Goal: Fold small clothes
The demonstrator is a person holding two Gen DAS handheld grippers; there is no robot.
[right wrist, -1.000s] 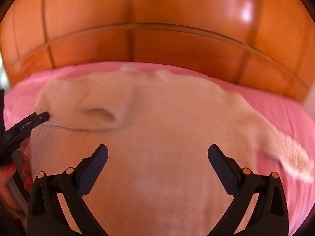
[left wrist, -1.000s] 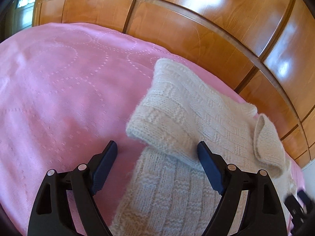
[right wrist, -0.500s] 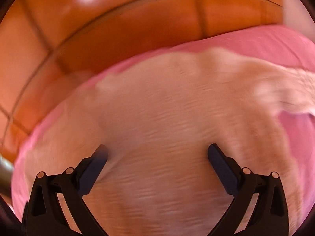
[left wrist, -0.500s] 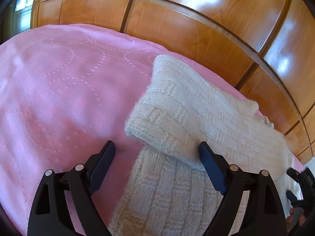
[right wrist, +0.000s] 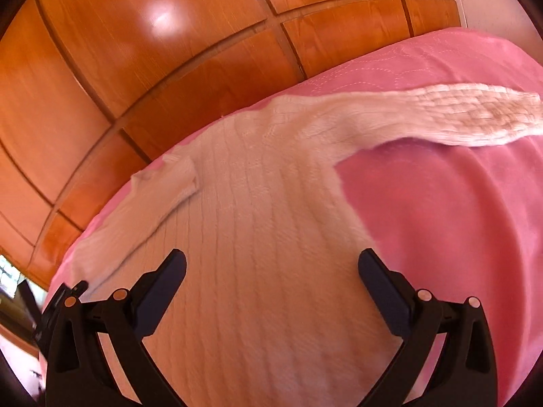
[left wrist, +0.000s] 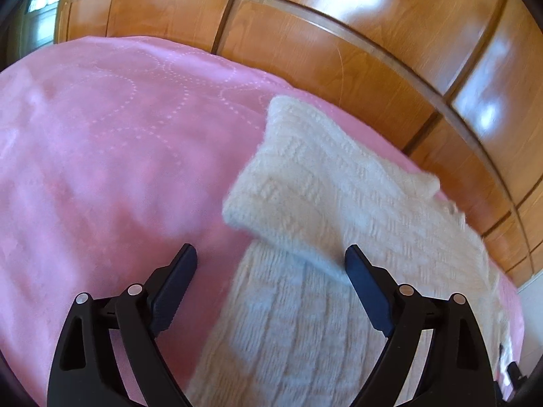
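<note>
Left wrist view: pink bedspread (left wrist: pixel 101 156) from nine o'clock through the centre, glossy wooden headboard (left wrist: pixel 339 47) arched across twelve to three. Left gripper (left wrist: pixel 270 259) seen with jaws spread wide, nothing between them, poised over the near edge of the cream knit sweater (left wrist: pixel 305 322). Folded-in sleeve (left wrist: pixel 305 190) laid across the body at about one o'clock from the jaws, just beyond the right fingertip, apparently already dealt with. Right wrist view: same folded sleeve (right wrist: pixel 159 196) at about ten o'clock, sweater body (right wrist: pixel 258 237) filling the centre directly below and ahead of the right gripper (right wrist: pixel 271 261), jaws likewise fully parted and gripping nothing. Farther right, the other sleeve (right wrist: pixel 441 118) stretched out flat on the bedspread (right wrist: pixel 458 237), long axis running from the shoulder near twelve o'clock out toward two and three o'clock, cuff at the frame edge. Judged as the next thing to fold: unfolded sleeve well to the right of both tools, much nearer the right gripper than the left, so most likely a reach toward two o'clock, closing across the sleeve's width near the cuff, then a carry back over the body toward ten. Some blur in both views; fine knit detail hard to read.
</note>
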